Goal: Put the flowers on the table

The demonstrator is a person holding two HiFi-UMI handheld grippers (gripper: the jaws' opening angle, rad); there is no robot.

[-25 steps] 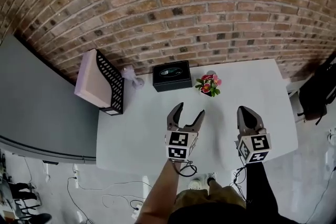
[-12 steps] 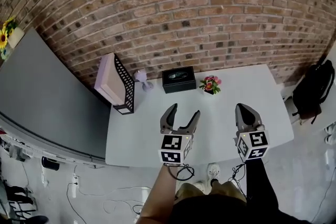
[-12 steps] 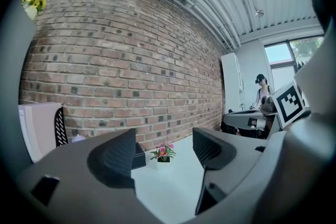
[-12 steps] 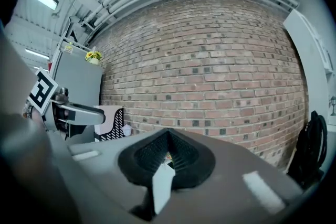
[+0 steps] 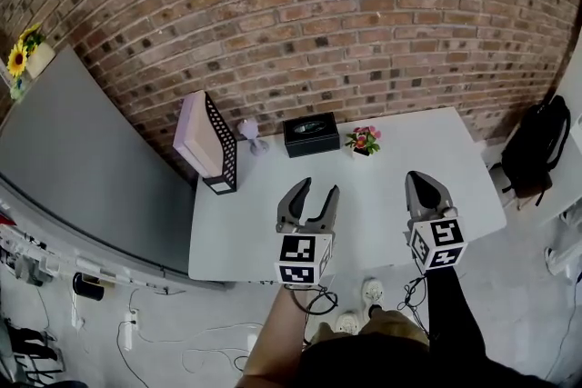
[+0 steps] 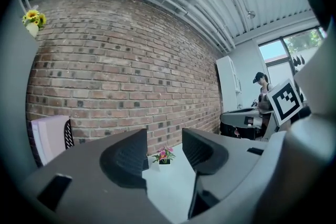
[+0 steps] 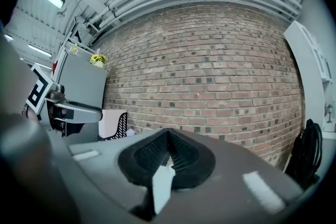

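A small pot of pink and red flowers [image 5: 363, 141] stands at the back of the white table [image 5: 273, 241], near the brick wall; the left gripper view shows the pot [image 6: 164, 155] far off between the jaws. A pot of yellow sunflowers [image 5: 18, 59] sits high on the grey cabinet at the far left. My left gripper [image 5: 309, 195] hovers over the table's front. It is open, its jaws have just been closing partway, and nothing is between them. My right gripper [image 5: 426, 188] is beside it, shut and empty. Both are well short of the pink flowers.
A black box [image 5: 310, 134], a lilac lamp-like object [image 5: 250, 134] and a black mesh file holder [image 5: 211, 145] line the table's back and left. A black backpack [image 5: 530, 145] hangs at the right. The grey cabinet [image 5: 82, 159] stands left. Cables lie on the floor.
Both grippers have risen and the view has pulled back from the table. The left jaws stand narrower than before. The sunflowers on the cabinet have come into view.
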